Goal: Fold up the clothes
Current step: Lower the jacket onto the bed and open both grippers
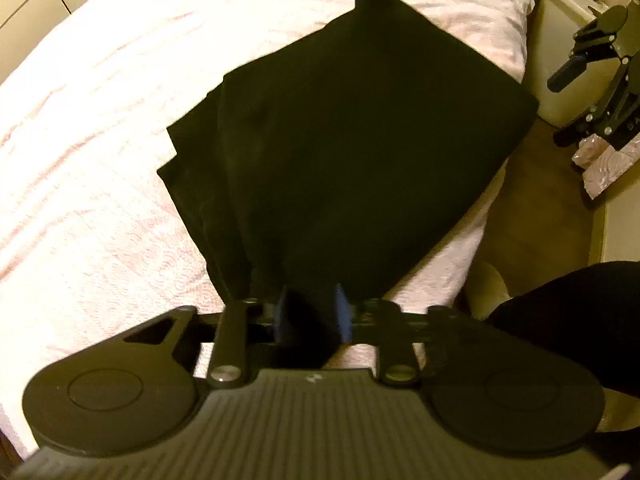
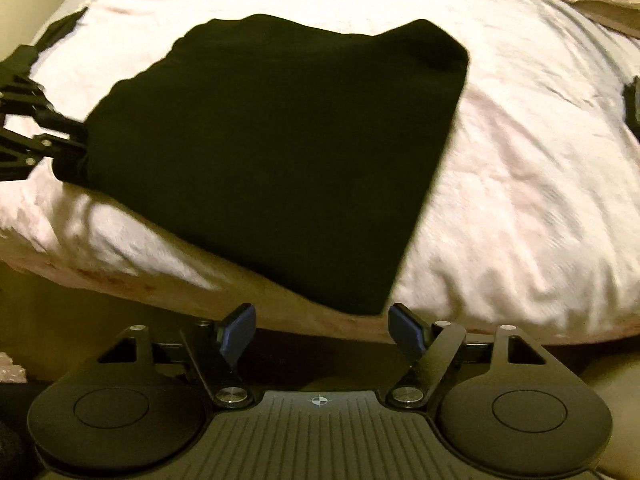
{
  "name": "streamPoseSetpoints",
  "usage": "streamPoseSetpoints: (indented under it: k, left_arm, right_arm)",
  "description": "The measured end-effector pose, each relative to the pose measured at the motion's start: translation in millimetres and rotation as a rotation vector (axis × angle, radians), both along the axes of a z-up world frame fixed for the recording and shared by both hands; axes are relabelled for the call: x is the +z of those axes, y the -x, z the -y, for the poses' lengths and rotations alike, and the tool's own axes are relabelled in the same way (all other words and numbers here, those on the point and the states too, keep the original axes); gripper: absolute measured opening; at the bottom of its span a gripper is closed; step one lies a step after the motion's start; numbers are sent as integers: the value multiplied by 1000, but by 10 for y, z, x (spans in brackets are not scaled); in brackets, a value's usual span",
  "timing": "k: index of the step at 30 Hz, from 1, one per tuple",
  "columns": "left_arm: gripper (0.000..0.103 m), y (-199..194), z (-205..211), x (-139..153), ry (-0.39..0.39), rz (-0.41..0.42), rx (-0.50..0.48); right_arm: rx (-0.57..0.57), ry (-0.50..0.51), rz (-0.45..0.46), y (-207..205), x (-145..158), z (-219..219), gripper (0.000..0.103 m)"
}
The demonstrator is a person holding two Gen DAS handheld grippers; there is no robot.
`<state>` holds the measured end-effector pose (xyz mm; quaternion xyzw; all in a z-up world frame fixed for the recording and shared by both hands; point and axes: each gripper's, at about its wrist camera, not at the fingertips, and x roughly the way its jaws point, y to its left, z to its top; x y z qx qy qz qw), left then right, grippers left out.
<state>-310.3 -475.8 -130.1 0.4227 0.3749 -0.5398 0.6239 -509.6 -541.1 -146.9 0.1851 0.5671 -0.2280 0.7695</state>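
Currently: black garment [image 2: 280, 152], folded, at the bed's [image 2: 520, 200] near edge. Left gripper [image 1: 310, 312] – jaws narrow, a corner between them, grip uncertain. Right gripper [image 2: 320, 332] – jaws wide, empty, just short of the nearest corner.

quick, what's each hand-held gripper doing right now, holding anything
Left hand-held gripper: jaws narrow, corner of the folded black garment between them; grip cannot be told.
Right hand-held gripper: open, empty, just short of the garment's corner.

The black garment [image 1: 344, 152] is matt, soft cloth on a pale pink, crinkled bedspread [image 1: 100, 128]. Both grippers look like matt black plastic with shiny metal screws [image 2: 232, 393] and blue, perhaps rubbery, pads [image 2: 240, 332].
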Motion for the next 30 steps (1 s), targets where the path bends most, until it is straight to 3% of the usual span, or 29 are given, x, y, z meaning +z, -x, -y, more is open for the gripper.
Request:
streamPoseSetpoints:
  k: [6,12,16,30]
  left_arm:
    - [34,321,-87,57,-22,20,-65]
    - [38,400,-14,77,-91,-40,-14]
    - [43,421,23,131,-85,-34,-8]
    - [45,381,-11,202,-74,-24,8]
  right_arm:
    - [51,36,6,57,130,-191,77]
    - [26,-2,25,45,230,-217,77]
    - [45,-8,21,-14,271,-258,77]
    - [74,-26,17,-120,212,-227,77]
